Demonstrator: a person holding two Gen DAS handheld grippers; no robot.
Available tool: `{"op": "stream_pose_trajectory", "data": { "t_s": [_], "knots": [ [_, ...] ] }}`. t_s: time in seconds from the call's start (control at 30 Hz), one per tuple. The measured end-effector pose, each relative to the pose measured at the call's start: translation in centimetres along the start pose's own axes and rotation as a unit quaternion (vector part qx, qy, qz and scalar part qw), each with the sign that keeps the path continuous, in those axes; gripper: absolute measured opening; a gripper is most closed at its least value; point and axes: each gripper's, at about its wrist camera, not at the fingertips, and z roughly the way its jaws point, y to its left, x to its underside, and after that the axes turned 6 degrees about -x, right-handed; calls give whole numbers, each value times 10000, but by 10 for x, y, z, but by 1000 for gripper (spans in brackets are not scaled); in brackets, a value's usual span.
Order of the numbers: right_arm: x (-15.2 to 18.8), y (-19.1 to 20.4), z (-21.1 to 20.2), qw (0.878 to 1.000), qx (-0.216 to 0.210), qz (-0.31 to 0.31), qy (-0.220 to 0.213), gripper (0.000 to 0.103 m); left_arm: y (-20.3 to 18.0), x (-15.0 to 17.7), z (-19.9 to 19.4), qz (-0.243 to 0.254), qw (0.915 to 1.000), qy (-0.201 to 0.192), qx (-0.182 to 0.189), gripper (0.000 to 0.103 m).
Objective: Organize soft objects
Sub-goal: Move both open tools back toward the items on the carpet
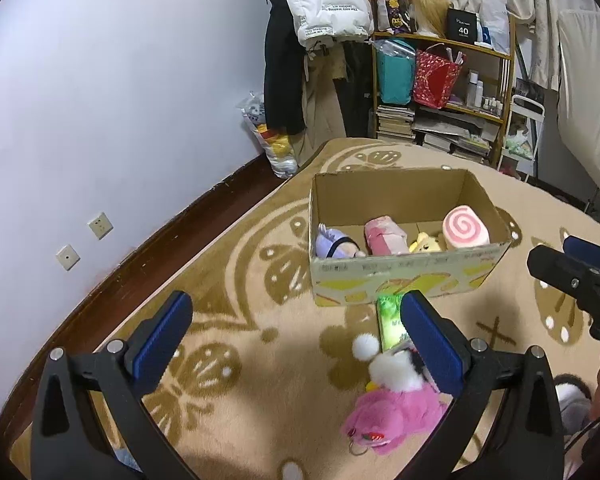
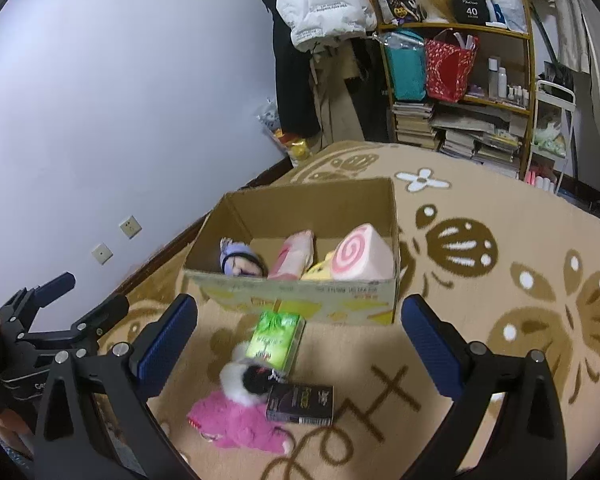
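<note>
An open cardboard box (image 1: 400,280) (image 2: 300,296) stands on the patterned rug. It holds a purple doll (image 1: 334,242) (image 2: 240,262), a pink plush (image 1: 384,236) (image 2: 294,256), a small yellow plush (image 1: 424,242) and a pink swirl roll cushion (image 1: 466,228) (image 2: 362,256). In front of the box lie a pink and white plush toy (image 1: 392,404) (image 2: 240,412), a green packet (image 1: 392,320) (image 2: 276,338) and a dark small box (image 2: 300,404). My left gripper (image 1: 296,336) is open above the rug, left of the pink toy. My right gripper (image 2: 300,336) is open, with the green packet between its fingers' lines.
A wooden shelf (image 1: 444,92) (image 2: 460,88) with bags, books and bottles stands at the back. Coats (image 1: 324,0) hang beside it. A plastic bag (image 1: 268,136) sits by the white wall. The other gripper (image 1: 576,276) (image 2: 48,320) shows at each view's edge.
</note>
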Motion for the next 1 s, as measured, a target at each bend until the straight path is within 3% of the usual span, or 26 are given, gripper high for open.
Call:
{"op": "stream_pose_trajectory", "data": {
  "t_s": [0.43,0.67,1.0],
  "knots": [
    [28,1,12,9995,40,93,302,103,4,20,19,-130,9981,572,184,103],
    [46,-4,34,9970,60,182,755,103,8,22,36,-375,9952,814,389,103],
    [65,-6,68,9894,1,254,1429,103,-9,25,63,-251,9898,1220,692,103]
  ]
}}
